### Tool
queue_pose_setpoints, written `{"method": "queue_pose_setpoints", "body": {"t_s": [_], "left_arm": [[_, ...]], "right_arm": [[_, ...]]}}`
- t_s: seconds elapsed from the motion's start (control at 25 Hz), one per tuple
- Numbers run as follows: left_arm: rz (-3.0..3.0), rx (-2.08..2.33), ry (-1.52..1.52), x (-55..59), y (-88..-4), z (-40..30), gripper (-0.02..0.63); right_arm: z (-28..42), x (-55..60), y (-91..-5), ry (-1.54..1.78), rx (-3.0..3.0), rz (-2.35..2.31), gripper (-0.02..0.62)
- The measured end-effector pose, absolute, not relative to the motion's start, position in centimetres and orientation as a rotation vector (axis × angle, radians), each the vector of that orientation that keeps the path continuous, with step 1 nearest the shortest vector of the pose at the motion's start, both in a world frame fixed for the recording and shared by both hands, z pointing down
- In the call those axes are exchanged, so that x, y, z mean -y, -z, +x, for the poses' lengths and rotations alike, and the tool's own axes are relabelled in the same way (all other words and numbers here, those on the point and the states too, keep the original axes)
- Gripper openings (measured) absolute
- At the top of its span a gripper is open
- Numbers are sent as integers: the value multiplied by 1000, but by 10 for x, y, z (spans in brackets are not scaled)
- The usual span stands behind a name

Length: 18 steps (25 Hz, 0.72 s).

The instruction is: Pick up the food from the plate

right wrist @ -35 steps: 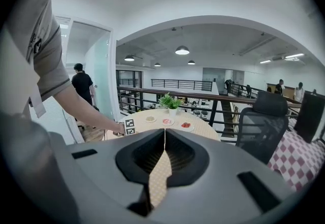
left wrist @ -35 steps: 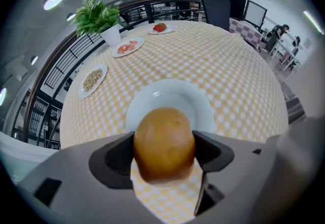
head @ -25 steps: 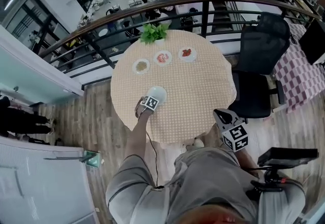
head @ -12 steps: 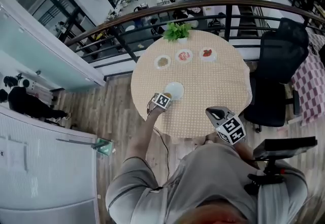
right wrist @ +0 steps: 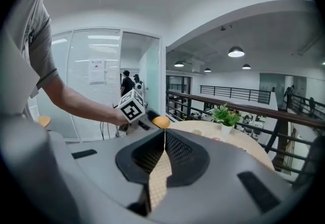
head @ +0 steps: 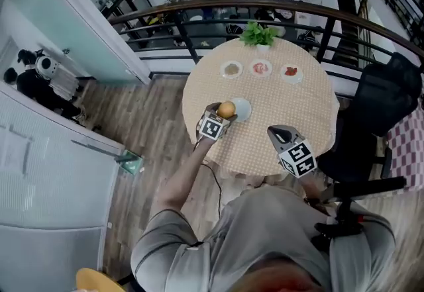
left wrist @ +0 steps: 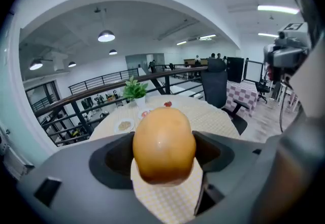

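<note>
The round orange-brown food sits clamped between the two jaws of the left claw, which press on it from either side. In the head view it shows over the left rim of the white plate. How high it is held above the plate cannot be told.

The plate lies on the near-left part of a round table covered with a tan checked cloth. Along the table's far side three small dishes stand in a row, each with something on it, and a potted green plant stands just behind them at the far edge. A wide stretch of bare cloth separates the plate from the dishes.

The right claw is clenched, its jaws meeting at the tips with nothing between them. It hangs at the near edge of the table, to the right of the plate and well apart from the dishes.

The left claw is close to the table's near-left edge, with wooden floor beyond it and a glass partition further left. A dark curved railing runs just behind the table, with a lower hall beyond it. A black office chair stands just beside the table's right edge.
</note>
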State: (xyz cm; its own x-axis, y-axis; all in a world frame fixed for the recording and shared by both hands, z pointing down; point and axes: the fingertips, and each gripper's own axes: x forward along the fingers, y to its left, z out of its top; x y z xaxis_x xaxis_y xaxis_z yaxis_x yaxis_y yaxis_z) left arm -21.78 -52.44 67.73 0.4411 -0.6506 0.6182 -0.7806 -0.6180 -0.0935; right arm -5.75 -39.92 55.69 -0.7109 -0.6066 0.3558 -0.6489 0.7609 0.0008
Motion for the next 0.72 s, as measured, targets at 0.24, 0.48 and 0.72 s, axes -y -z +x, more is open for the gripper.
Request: {"method": "queue_pose_setpoints", "body": {"t_s": [0.24, 0.48, 0.72], "left_arm": [[2636, 1352, -544, 483, -578, -196, 364], [2723, 1411, -128, 435, -498, -203, 364], [2761, 1627, 210, 387, -407, -227, 365]], "right_arm": [[-57, 421, -535, -33, 2649, 974, 14], [-54, 431, -513, -29, 2708, 1033, 14], [-57, 434, -493, -52, 2773, 1047, 14]]}}
